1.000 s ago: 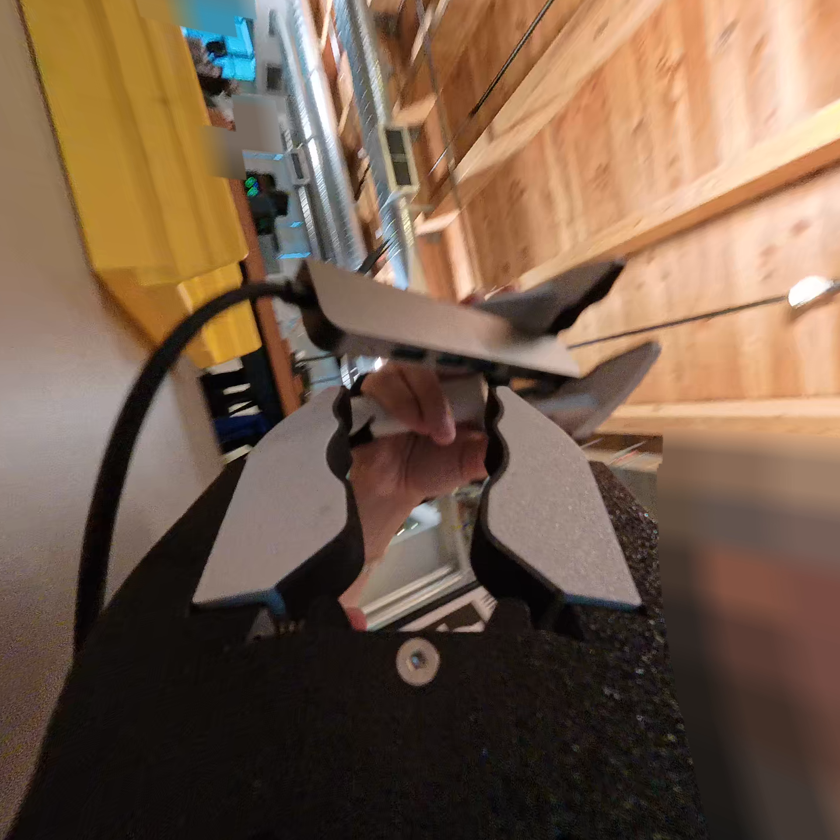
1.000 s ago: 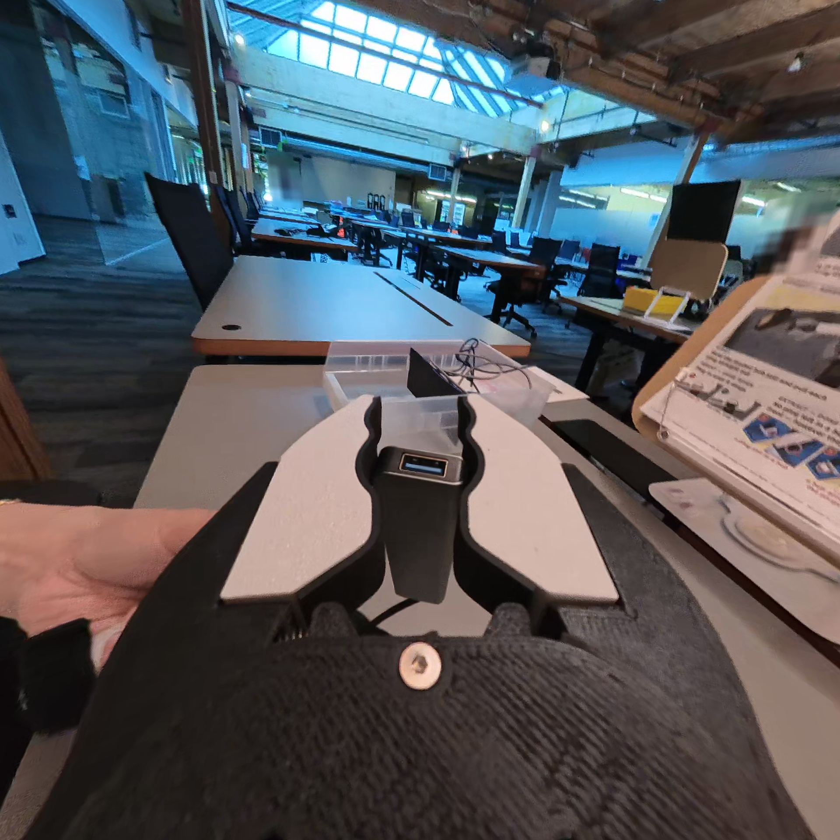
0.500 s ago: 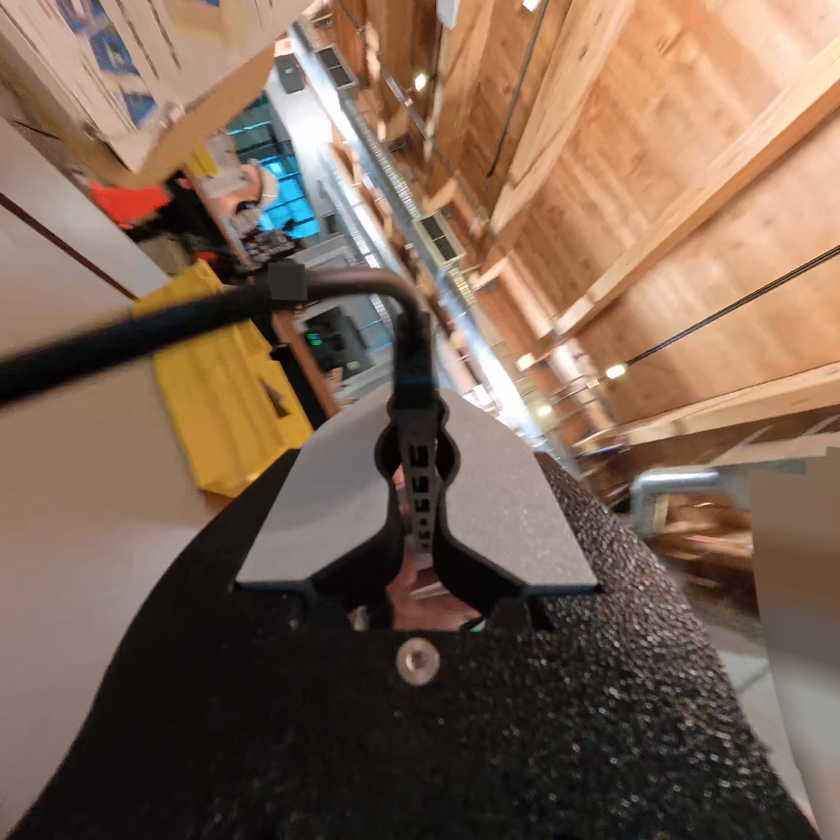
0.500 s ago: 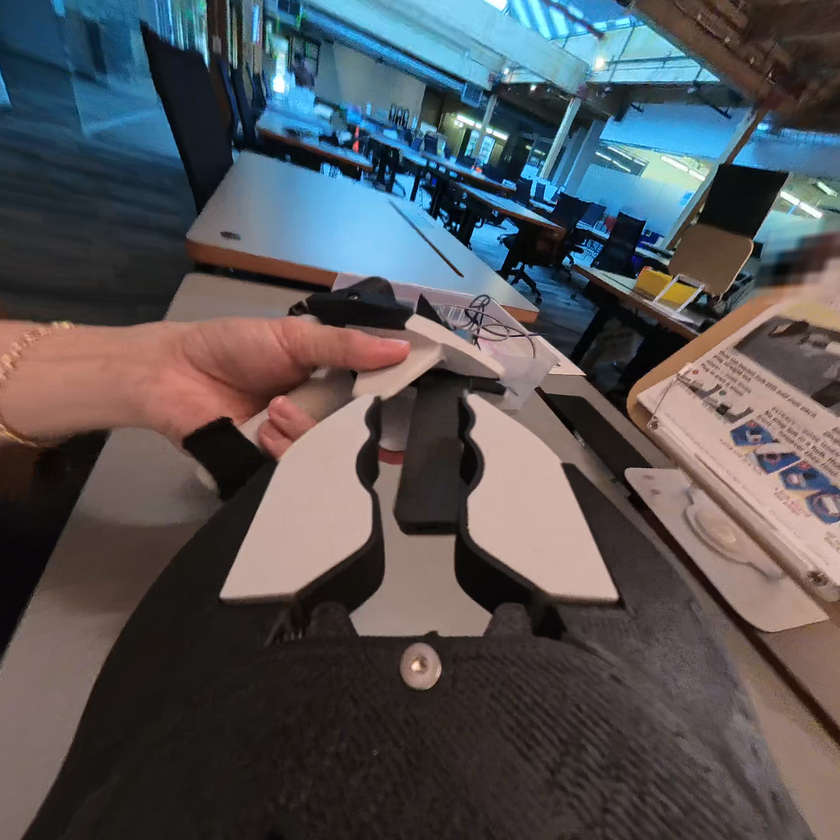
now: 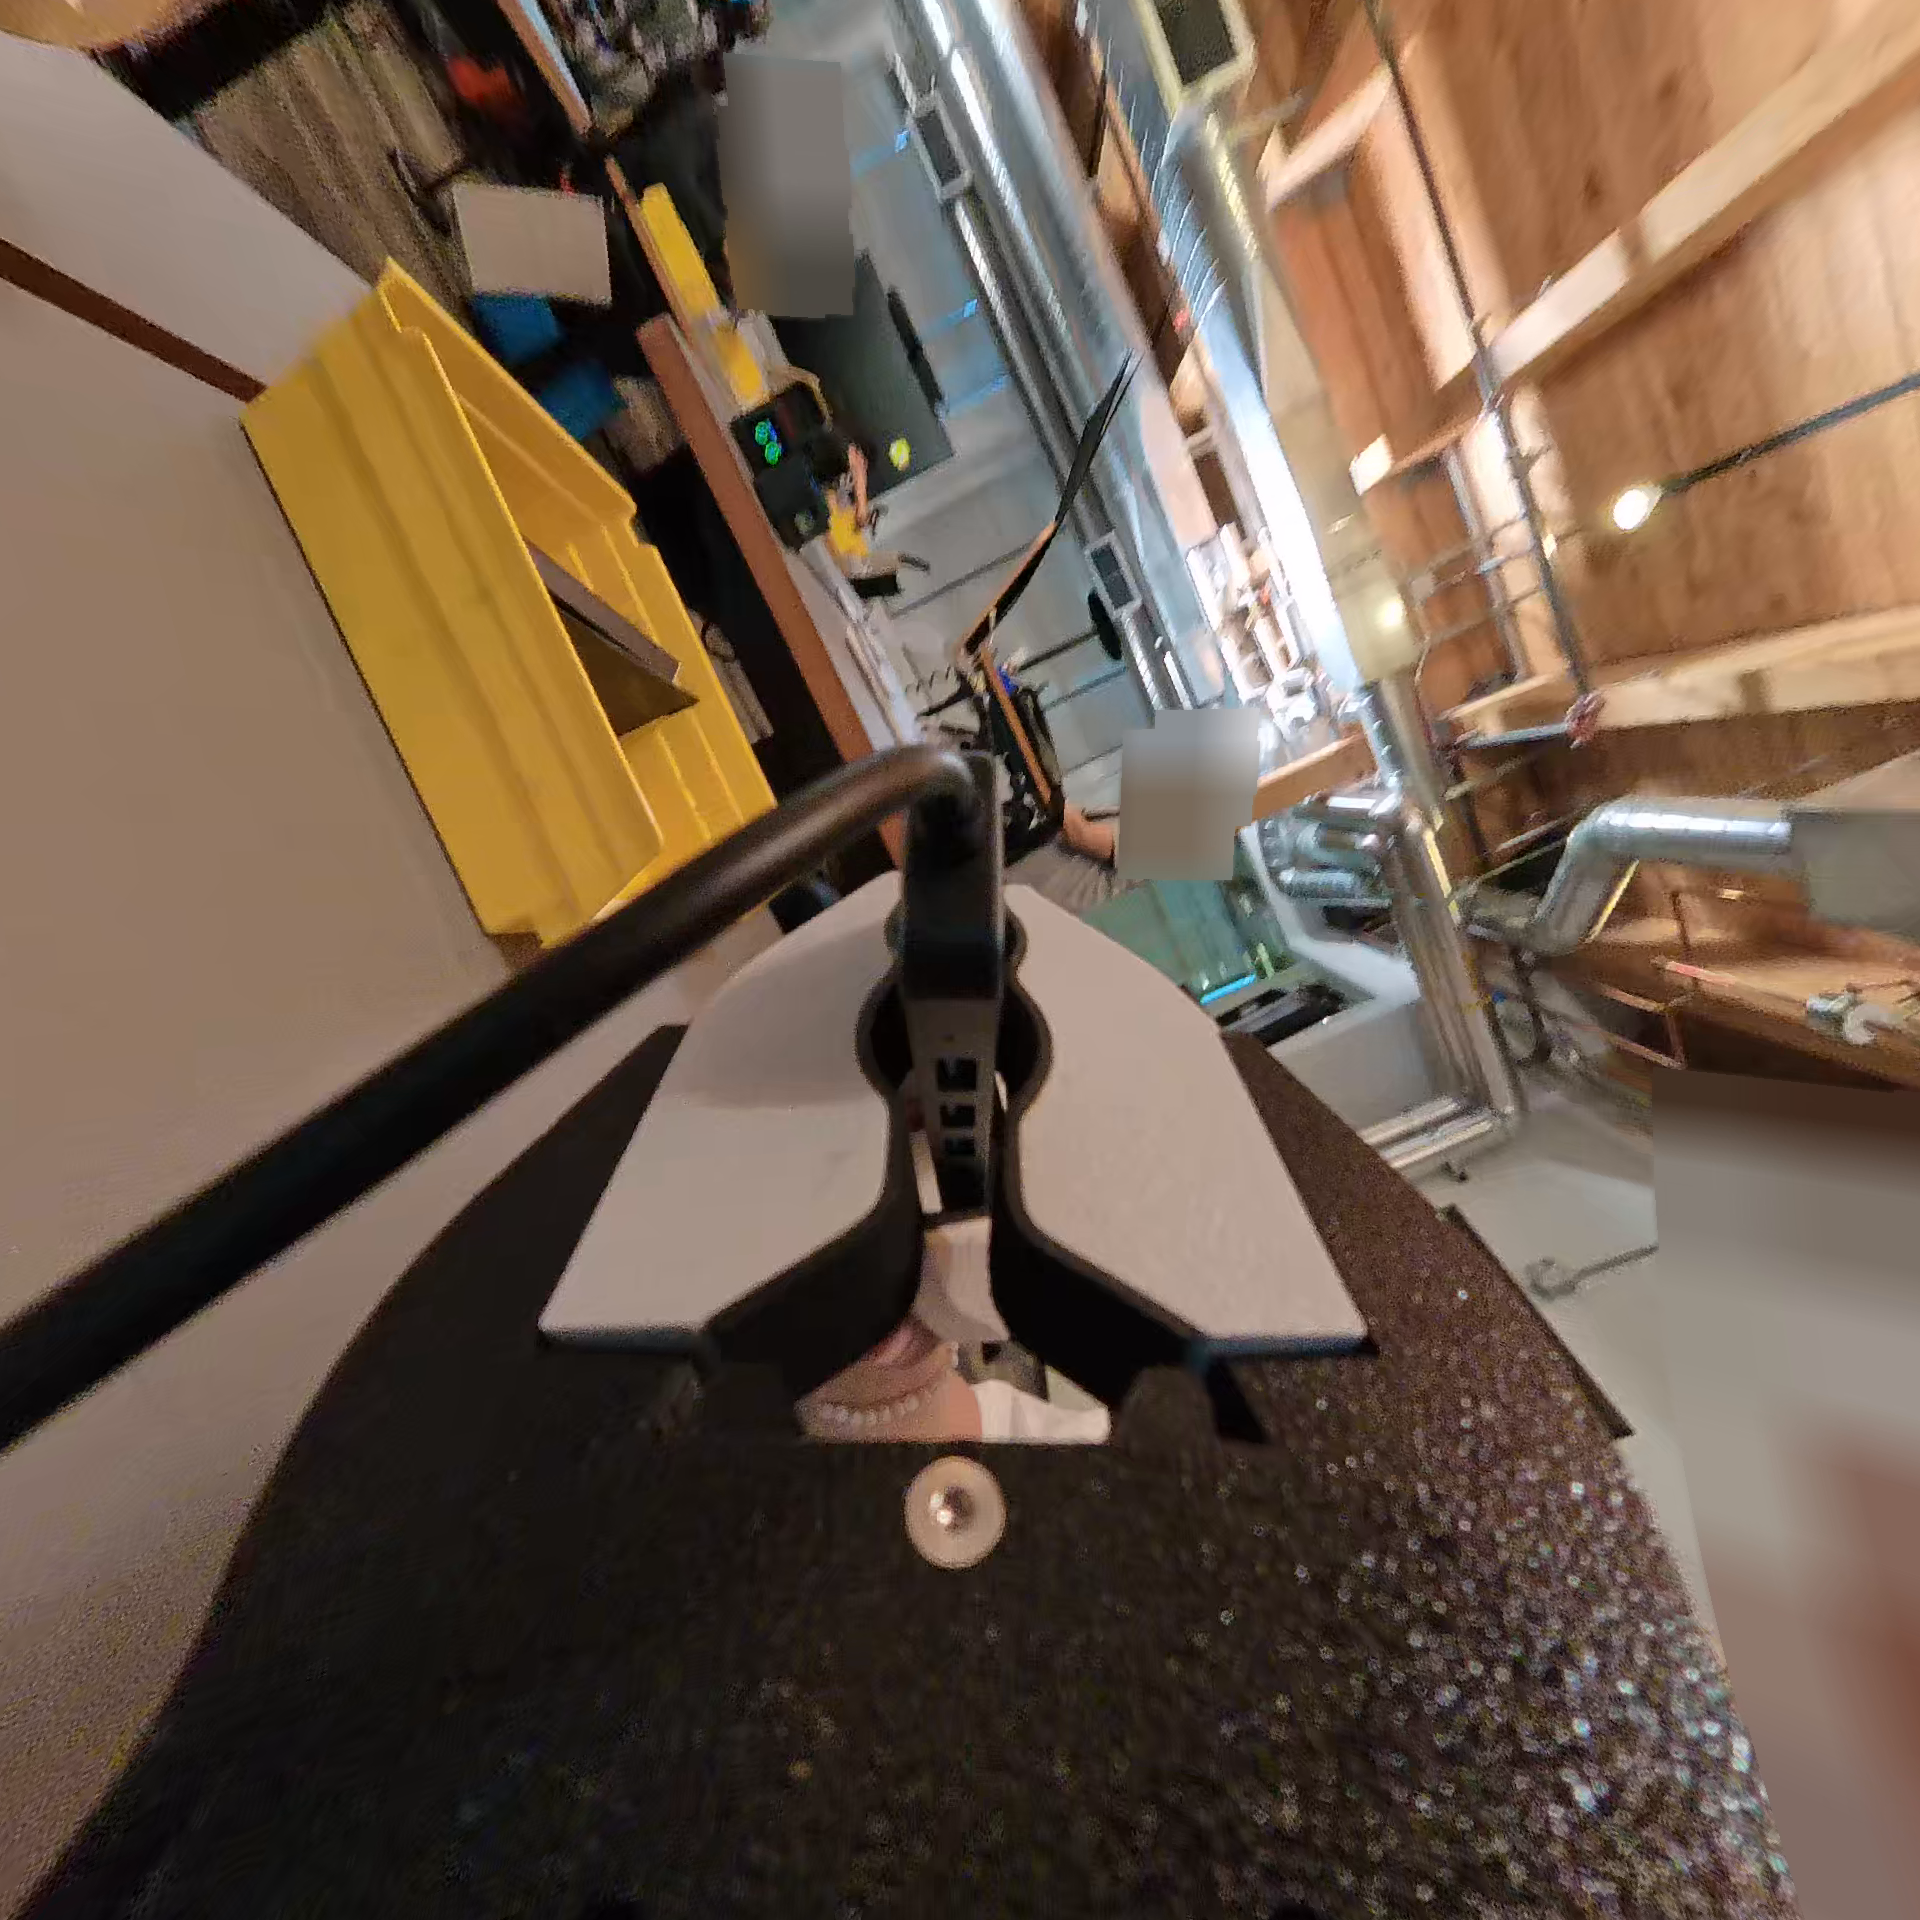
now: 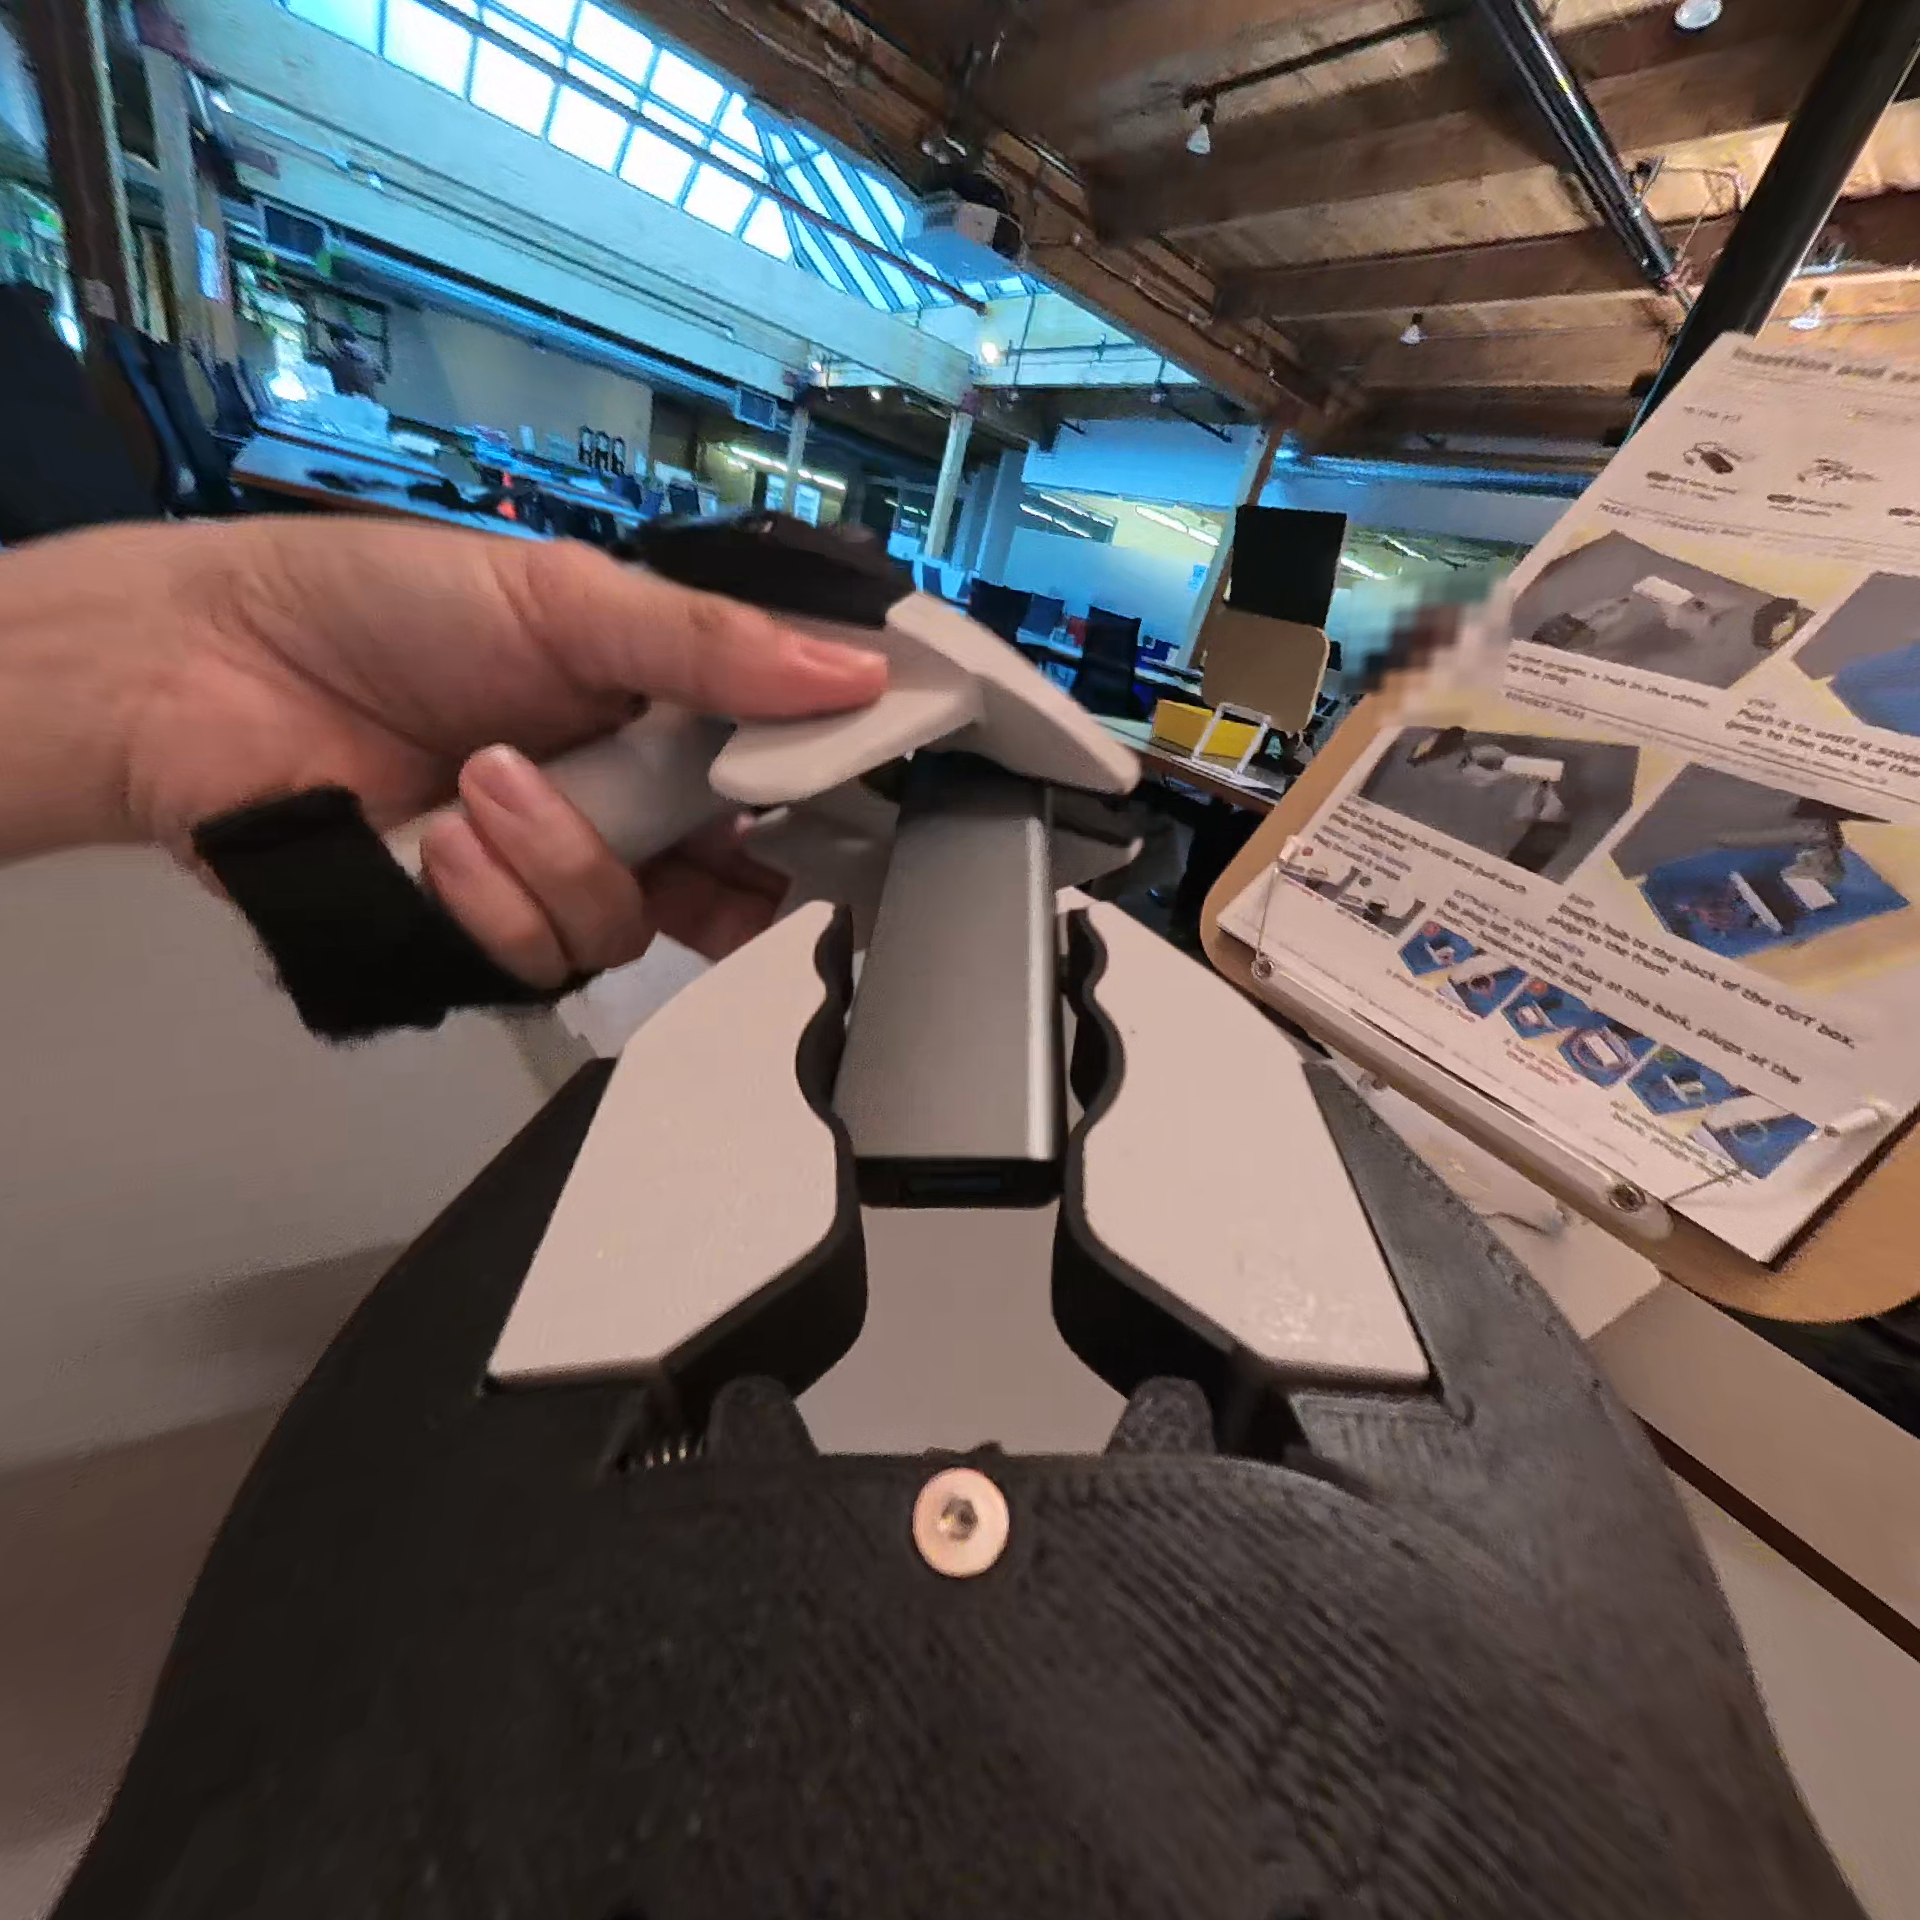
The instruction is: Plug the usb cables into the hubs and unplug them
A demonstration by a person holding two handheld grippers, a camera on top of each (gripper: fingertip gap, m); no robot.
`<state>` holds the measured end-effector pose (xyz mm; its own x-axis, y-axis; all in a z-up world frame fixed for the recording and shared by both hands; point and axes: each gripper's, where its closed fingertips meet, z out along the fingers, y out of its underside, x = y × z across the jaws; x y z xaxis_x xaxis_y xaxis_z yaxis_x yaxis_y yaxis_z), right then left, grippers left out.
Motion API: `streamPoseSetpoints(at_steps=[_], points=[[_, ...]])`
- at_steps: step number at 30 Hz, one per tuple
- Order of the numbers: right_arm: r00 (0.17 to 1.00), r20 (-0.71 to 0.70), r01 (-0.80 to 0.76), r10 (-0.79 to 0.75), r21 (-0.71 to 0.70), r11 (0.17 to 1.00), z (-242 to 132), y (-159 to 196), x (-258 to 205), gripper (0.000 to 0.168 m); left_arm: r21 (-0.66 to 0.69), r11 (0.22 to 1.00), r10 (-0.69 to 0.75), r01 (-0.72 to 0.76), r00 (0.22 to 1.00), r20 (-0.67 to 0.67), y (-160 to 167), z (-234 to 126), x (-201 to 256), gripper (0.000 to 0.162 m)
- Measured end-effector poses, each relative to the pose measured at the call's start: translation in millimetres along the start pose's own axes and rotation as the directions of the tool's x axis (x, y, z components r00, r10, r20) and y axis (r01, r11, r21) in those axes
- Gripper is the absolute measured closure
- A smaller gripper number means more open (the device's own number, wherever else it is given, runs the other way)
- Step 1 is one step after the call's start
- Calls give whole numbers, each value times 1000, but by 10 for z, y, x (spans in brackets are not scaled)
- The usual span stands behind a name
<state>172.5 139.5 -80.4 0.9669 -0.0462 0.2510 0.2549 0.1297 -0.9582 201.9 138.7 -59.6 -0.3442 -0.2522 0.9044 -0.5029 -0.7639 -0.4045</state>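
The hub point(image 6: 951, 1029) has passed from the right gripper point(image 6: 956, 1049), now loosened, into the left gripper point(image 5: 951, 997).

On my left wrist view, lighting is warm and fairly bright; a ceiling lamp point(image 5: 1631, 507) glares against the wooden ceiling point(image 5: 1621, 343). The background is smeared by motion blur, and straight pipes point(image 5: 1049, 312) bow from wide-angle distortion. On my right wrist view, cool daylight enters through a skylight point(image 6: 644, 114), slightly overexposed. The hand point(image 6: 416, 707) and left edge are soft with blur; the instruction sheet point(image 6: 1662, 790) stays reasonably sharp. Shadows are soft throughout.
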Motion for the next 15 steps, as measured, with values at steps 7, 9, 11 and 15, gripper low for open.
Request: streamPoseSetpoints(at_steps=[7,9,11,15], points=[[981,-193,3,-2,6,1000,-42,78,249,133,-133,991,14,-4,997,77,-40,257,-128,153],[976,-215,-25,26,10,1000,-42,146,298,132,-139,990,16,-2,995,103,-54,303,-191,152],[968,-246,-51,49,-2,999,-48,232,355,131,-134,991,16,1,992,126,-63,345,-254,152],[958,-279,-54,57,16,998,-64,277,390,132,-103,995,10,3,991,131,-72,427,-325,153]])
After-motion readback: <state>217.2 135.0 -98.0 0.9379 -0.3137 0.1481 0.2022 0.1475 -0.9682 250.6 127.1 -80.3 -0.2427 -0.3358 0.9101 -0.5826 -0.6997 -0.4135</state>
